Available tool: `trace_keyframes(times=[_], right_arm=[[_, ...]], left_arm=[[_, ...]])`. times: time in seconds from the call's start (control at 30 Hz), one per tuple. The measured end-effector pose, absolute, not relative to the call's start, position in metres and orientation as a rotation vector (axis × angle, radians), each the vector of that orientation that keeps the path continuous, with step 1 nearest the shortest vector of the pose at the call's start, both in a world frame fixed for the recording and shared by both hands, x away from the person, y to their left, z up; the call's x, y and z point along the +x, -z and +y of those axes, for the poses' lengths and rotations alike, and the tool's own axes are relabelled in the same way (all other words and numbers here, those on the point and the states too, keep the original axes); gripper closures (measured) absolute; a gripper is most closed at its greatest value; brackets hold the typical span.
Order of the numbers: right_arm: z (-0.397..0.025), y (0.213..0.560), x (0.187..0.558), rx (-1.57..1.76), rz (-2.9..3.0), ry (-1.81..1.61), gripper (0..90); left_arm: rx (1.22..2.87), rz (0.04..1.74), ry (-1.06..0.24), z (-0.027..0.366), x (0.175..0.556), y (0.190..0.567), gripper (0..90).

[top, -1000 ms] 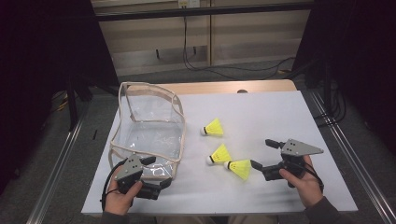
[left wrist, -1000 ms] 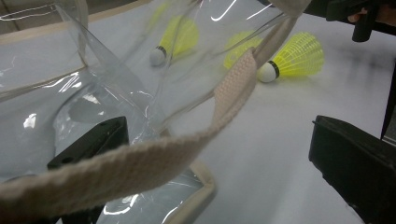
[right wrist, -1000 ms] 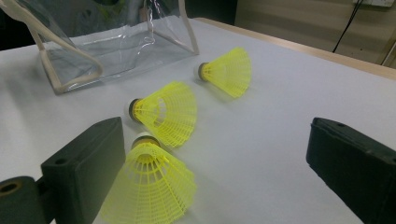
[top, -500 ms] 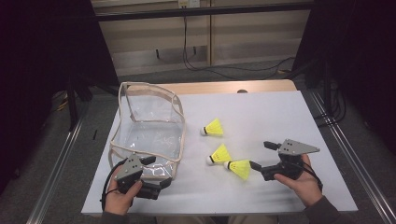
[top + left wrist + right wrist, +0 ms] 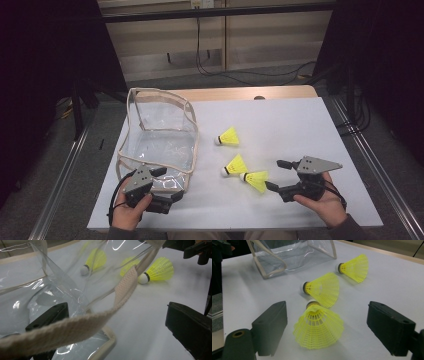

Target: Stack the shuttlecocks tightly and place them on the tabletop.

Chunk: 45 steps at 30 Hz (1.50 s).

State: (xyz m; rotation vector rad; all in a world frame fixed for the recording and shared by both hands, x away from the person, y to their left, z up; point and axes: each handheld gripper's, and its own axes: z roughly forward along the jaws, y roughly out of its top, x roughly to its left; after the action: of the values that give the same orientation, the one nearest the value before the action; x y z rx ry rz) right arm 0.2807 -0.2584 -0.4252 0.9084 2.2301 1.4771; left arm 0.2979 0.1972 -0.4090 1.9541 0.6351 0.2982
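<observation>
Three yellow shuttlecocks lie on the white table sheet (image 5: 305, 120): a far one (image 5: 229, 136), a middle one (image 5: 235, 165) and a near one (image 5: 256, 180). My right gripper (image 5: 273, 174) is open just right of the near shuttlecock (image 5: 319, 326), whose skirt lies between the jaws of that gripper (image 5: 329, 331). A clear plastic bag (image 5: 157, 135) with beige trim stands at the left. My left gripper (image 5: 170, 184) is open at the bag's near right corner, and the beige trim (image 5: 75, 330) crosses between the jaws of this gripper (image 5: 117, 325).
In the right gripper view the middle shuttlecock (image 5: 323, 288) and the far shuttlecock (image 5: 354, 266) lie beyond the near one, and the bag (image 5: 287, 255) is behind them. A wooden table edge (image 5: 240, 93) runs along the back. Metal rails (image 5: 370, 160) flank the table.
My right gripper has crept a little left, closer around the near shuttlecock. The left gripper and the bag have not moved.
</observation>
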Motion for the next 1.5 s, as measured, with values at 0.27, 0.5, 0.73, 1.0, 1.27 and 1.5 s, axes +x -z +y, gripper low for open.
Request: trace_keyframes(times=[0.27, 0.5, 0.73, 1.0, 1.27, 1.5], right_arm=[[-0.257, 0.431, 0.278, 0.923, 2.291, -1.491, 23.8], [-0.254, 0.433, 0.276, 0.908, 2.335, -1.487, 29.5], [-0.251, 0.436, 0.276, 0.947, 2.347, -1.516, 29.6], [-0.245, 0.439, 0.277, 0.944, 2.377, -1.497, 32.2], [-0.240, 0.440, 0.279, 0.933, 2.396, -1.490, 34.7], [-0.237, 0.442, 0.282, 0.950, 2.395, -1.477, 39.4]], left_arm=[[1.957, 0.631, -0.299, 0.197, 0.298, 0.409, 5.4], [1.955, 0.630, -0.301, 0.197, 0.298, 0.409, 5.4], [1.955, 0.629, -0.298, 0.197, 0.298, 0.409, 5.4], [1.957, 0.629, -0.298, 0.197, 0.298, 0.409, 5.4], [1.957, 0.627, -0.299, 0.197, 0.298, 0.409, 5.4], [1.956, 0.628, -0.300, 0.197, 0.298, 0.409, 5.4]])
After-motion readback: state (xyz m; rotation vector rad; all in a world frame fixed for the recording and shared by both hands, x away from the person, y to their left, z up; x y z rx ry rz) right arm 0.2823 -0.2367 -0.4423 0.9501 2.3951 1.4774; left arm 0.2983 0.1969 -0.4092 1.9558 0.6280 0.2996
